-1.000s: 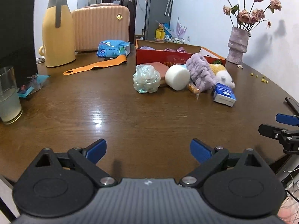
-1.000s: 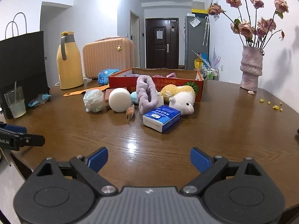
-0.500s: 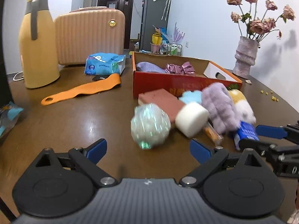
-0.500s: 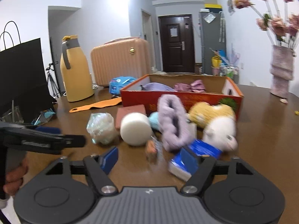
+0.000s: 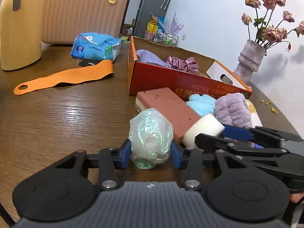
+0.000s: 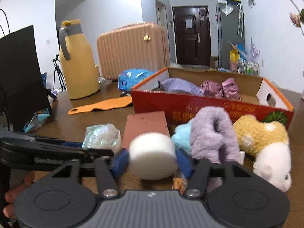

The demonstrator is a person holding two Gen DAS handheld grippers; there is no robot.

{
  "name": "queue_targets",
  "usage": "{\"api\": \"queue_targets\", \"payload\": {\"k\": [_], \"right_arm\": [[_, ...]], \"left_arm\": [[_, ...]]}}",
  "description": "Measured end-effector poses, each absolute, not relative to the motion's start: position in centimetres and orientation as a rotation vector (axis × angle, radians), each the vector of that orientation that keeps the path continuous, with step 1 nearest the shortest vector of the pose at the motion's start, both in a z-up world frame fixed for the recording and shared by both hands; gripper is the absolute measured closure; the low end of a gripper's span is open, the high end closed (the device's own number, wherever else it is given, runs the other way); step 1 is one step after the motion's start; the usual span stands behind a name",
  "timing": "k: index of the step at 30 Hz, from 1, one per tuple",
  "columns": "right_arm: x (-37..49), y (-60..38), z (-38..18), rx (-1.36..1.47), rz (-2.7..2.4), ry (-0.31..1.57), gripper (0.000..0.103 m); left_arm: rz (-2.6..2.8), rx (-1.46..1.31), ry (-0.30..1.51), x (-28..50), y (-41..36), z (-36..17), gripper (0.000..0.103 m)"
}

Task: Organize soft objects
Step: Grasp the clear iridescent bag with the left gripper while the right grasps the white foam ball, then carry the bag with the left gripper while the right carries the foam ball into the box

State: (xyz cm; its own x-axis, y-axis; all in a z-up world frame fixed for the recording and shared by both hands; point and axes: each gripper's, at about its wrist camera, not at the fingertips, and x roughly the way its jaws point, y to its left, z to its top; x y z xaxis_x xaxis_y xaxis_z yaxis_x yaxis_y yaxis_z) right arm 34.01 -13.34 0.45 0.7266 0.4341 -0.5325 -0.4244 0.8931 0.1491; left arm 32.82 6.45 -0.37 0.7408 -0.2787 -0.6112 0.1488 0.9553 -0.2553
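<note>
Near the front edge of the table (image 5: 57,117), both tools are at the grasping step. The left tool (image 5: 151,153) has its blue fingers pressed against either side of the iridescent crinkly ball (image 5: 151,138), which sits on the wood just ahead of the pink sponge block (image 5: 167,108). The right tool (image 6: 152,161) brackets the white foam cylinder (image 6: 153,154), fingers at its flanks; that view is blurred, so I judge it gripped rather than certain. Behind them the red cardboard box (image 6: 209,108) already holds a few soft pieces. Next, I'd expect both to lift clear of the pile and carry over the box's near wall before letting go.
</note>
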Motion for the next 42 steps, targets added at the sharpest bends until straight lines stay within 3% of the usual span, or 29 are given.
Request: {"api": "queue_targets", "payload": {"k": [6, 16, 28, 42], "right_arm": [[33.1, -13.6, 0.8, 0.041, 0.465, 0.578, 0.056], [24.7, -16.4, 4.2, 0.080, 0.495, 0.485, 0.056], [16.3, -23.0, 3.6, 0.159, 0.374, 0.476, 0.056], [18.1, -25.6, 3.3, 0.196, 0.338, 0.478, 0.056]], "left_arm": [[-0.209, -0.184, 0.688, 31.2, 6.2, 0.5, 0.064], [-0.228, -0.170, 0.657, 23.2, 4.6, 2.7, 0.064], [-0.290, -0.127, 0.626, 16.3, 0.6, 3.9, 0.063], [-0.320, -0.111, 0.587, 19.6, -0.2, 5.6, 0.063]]}}
